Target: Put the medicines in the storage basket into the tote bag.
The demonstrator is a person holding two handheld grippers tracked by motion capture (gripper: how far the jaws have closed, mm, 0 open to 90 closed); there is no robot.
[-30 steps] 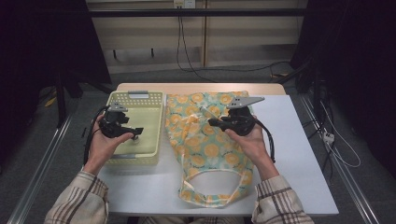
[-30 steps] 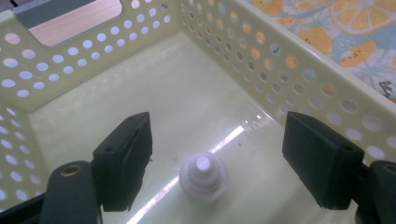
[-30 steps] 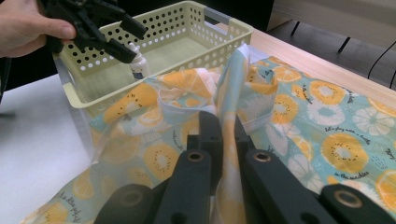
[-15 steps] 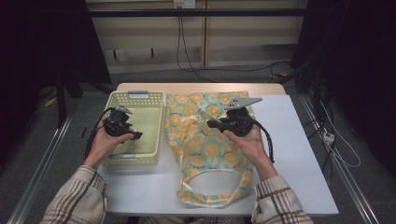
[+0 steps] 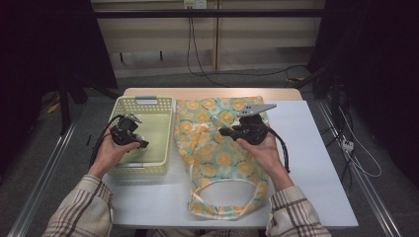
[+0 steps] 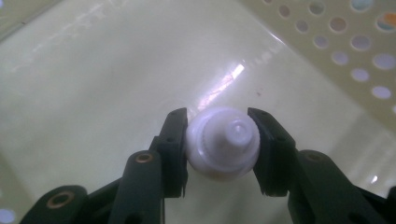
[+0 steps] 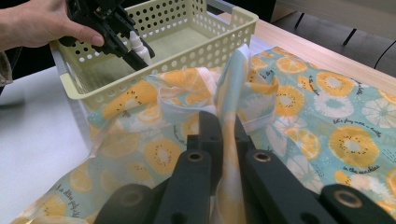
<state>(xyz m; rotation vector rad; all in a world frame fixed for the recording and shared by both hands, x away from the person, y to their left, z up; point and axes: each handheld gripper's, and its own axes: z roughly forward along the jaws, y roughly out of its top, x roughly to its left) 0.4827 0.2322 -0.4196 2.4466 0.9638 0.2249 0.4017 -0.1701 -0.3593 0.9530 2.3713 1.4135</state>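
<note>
High view: left gripper [image 5: 140, 143] inside pale yellow basket [image 5: 159, 104], left of fruit-print bag [image 5: 225, 158] flat on white table [image 5: 316, 173]. Right gripper [image 5: 223, 131] over bag's upper half.

Left gripper view: jaws just closing, pads now against sides of small white bottle [image 6: 223, 142]; bottle's long axis along jaws, cap end toward camera, over basket floor.

Right gripper view: jaws shut, pinching raised fold of bag; bottle [image 7: 138, 48] in basket, nozzle up.

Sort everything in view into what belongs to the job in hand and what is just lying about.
In the job: white bottle, left gripper, yellow basket, fruit-print bag, right gripper.
Lying about: floor cables, shelf.
</note>
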